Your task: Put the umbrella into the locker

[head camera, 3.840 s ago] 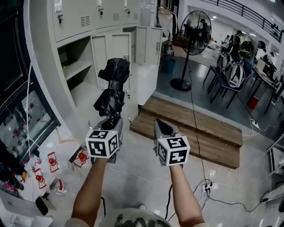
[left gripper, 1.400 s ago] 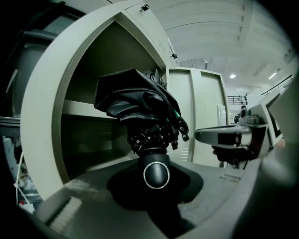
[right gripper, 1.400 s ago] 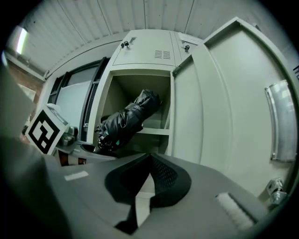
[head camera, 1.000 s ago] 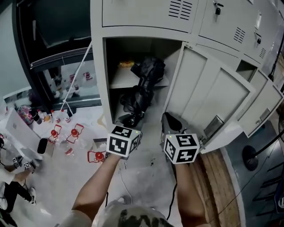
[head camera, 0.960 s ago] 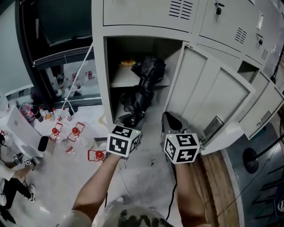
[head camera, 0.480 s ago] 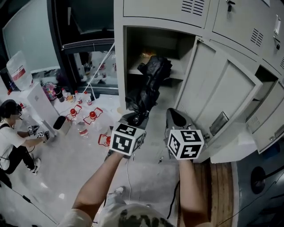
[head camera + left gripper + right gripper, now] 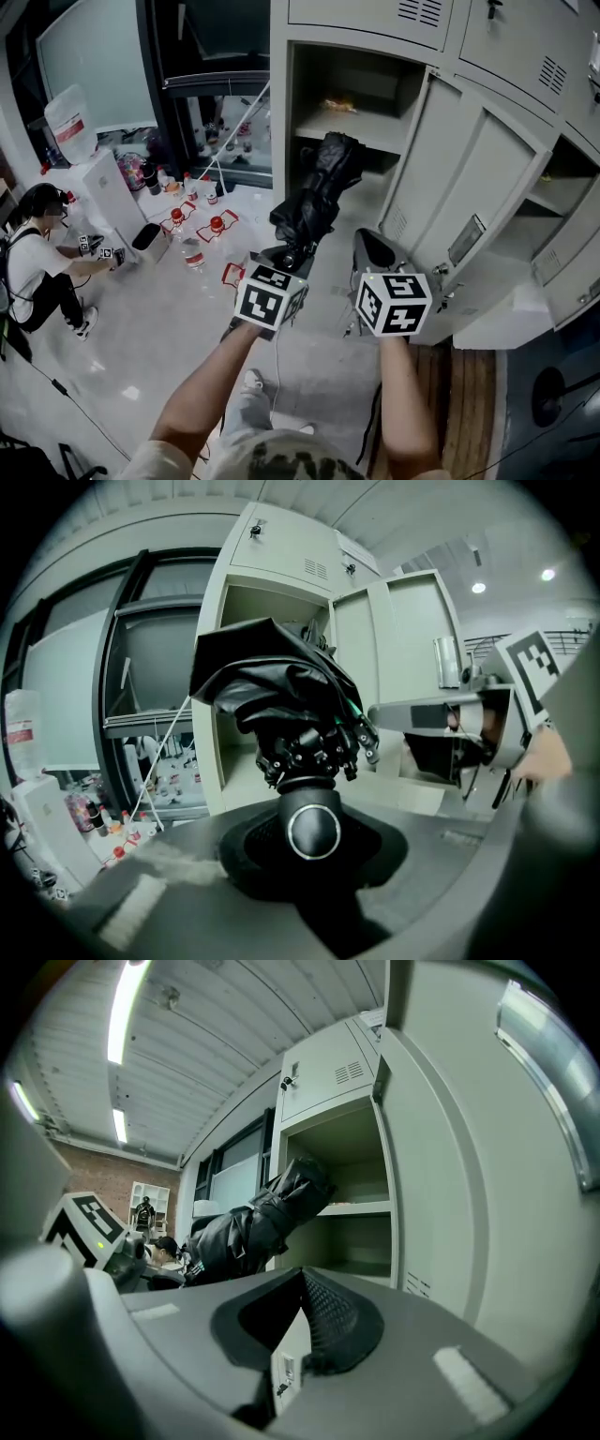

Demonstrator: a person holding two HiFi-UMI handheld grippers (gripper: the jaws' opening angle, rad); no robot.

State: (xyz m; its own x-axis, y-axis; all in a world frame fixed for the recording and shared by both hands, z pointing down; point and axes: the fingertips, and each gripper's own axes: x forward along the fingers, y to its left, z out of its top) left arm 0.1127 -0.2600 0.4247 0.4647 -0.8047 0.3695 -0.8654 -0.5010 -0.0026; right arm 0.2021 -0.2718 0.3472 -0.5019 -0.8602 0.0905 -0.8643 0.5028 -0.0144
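A folded black umbrella points up and away toward the open grey locker. Its top lies just below the locker's inner shelf, in front of the lower opening. My left gripper is shut on the umbrella's round black handle, and the bunched canopy fills the left gripper view. My right gripper hovers beside it on the right, shut with nothing in it, close to the open locker door. In the right gripper view the umbrella crosses in front of the locker opening.
A person crouches on the floor at the left, beside a white box and a water jug. Several red-capped bottles stand on the floor before the locker. Another open locker lies to the right, and a wooden step at lower right.
Both grippers have sunk a little and the umbrella has dropped: its top lay across the shelf edge, now it sits below it. The head view has swung to show more floor at left.
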